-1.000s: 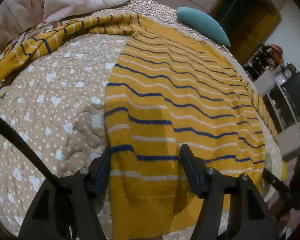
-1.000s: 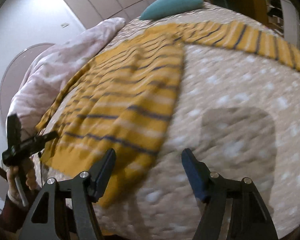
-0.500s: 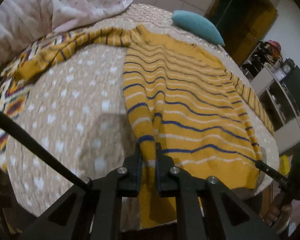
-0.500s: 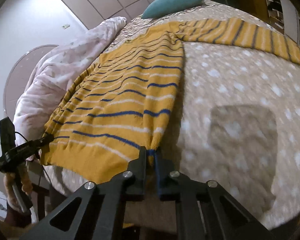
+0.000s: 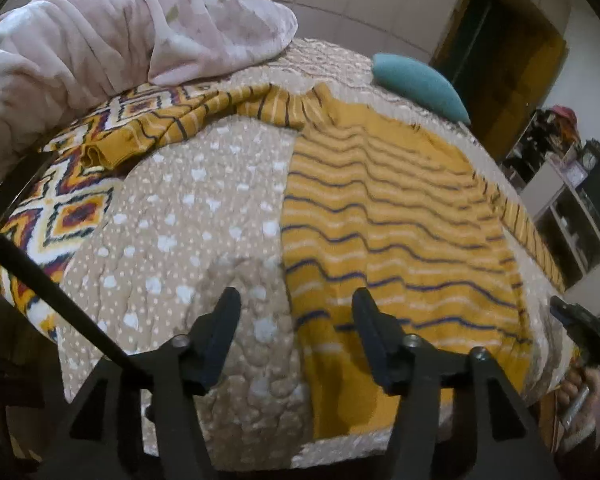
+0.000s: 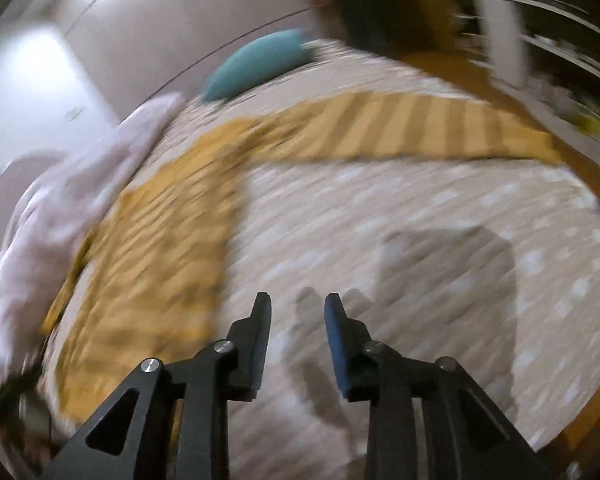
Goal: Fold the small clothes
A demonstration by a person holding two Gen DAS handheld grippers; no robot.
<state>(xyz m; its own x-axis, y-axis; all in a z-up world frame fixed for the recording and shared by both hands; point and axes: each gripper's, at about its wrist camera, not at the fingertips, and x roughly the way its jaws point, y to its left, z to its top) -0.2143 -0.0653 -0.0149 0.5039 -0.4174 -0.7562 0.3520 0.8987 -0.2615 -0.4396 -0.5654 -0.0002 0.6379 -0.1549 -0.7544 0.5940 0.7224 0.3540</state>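
Dotted beige quilt (image 5: 188, 216) under striped sweater (image 5: 388, 216)

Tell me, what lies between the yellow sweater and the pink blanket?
In the left wrist view, dotted beige quilt and a zigzag-patterned cloth separate the sweater from the blanket.

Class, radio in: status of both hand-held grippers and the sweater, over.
Left hand-held gripper open, empty. Right hand-held gripper open, empty, view blurred. Sweater flat on quilt, unfolded. Nothing in the way.
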